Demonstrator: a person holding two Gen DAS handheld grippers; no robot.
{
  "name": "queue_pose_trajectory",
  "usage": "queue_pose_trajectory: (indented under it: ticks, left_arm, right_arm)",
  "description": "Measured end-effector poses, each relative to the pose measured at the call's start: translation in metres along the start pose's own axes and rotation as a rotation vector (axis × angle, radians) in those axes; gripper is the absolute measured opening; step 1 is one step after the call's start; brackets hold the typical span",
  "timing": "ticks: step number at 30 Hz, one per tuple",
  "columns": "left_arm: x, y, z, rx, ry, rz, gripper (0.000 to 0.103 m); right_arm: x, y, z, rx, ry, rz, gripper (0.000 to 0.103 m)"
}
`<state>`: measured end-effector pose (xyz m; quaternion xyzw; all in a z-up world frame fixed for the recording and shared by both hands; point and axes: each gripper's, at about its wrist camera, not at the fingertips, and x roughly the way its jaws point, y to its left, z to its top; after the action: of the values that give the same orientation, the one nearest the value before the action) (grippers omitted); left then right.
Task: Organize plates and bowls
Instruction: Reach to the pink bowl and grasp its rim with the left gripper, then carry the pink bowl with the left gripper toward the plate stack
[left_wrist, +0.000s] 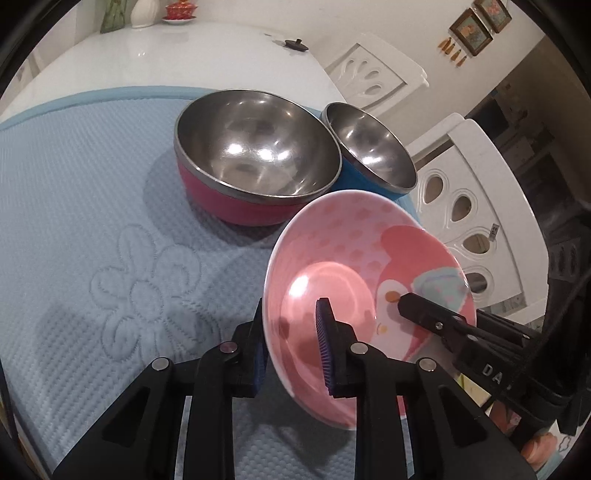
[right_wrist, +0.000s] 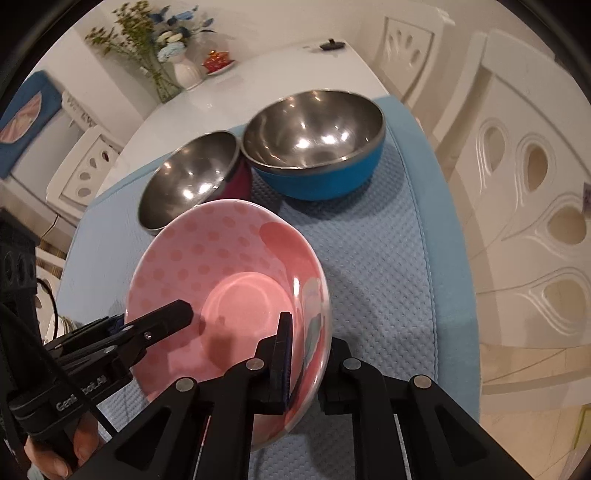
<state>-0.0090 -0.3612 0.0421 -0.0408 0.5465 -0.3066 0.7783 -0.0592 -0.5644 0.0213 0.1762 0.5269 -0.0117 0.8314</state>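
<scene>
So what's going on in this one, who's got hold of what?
A person holds a gripper in each hand, and both are clamped on the rim of the pink plate: the left gripper on one side, the right gripper on the opposite side. The plate is over the blue mat. Behind it stand a red-sided steel bowl and a blue-sided steel bowl, side by side, both empty.

plate (left_wrist: 354, 258): pink, dotted | big bowl (left_wrist: 255, 155): steel inside, magenta outside | small bowl (left_wrist: 373, 147): blue outside | mat (left_wrist: 92, 206): light blue, waffle
</scene>
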Motion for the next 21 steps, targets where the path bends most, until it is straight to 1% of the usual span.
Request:
queue_pose_trajectory:
  ticks: [2, 5, 10, 14, 17, 21]
  left_arm:
    - [-0.003, 0.001, -0.001, -0.009, -0.005, -0.014, 0.020]
    - [-0.012, -0.002, -0.006, -0.002, -0.014, -0.008, 0.021]
    - [-0.038, -0.009, -0.018, 0.008, -0.045, 0.027, 0.021]
    - [-0.062, -0.014, -0.032, 0.022, -0.070, 0.047, 0.021]
    - [-0.079, -0.015, -0.043, 0.029, -0.084, 0.055, 0.021]
    - [-0.096, -0.015, -0.057, 0.043, -0.085, 0.068, 0.021]
  right_arm:
    - [-0.005, 0.002, -0.002, -0.003, -0.005, 0.006, 0.010]
    - [-0.014, 0.005, -0.008, -0.001, -0.002, 0.013, 0.010]
    - [-0.027, 0.017, -0.024, 0.031, 0.010, 0.018, 0.010]
    - [-0.040, 0.026, -0.041, 0.093, 0.070, 0.051, 0.010]
    - [-0.052, 0.034, -0.054, 0.118, 0.094, 0.074, 0.010]
    - [-0.063, 0.047, -0.068, 0.120, 0.115, 0.077, 0.011]
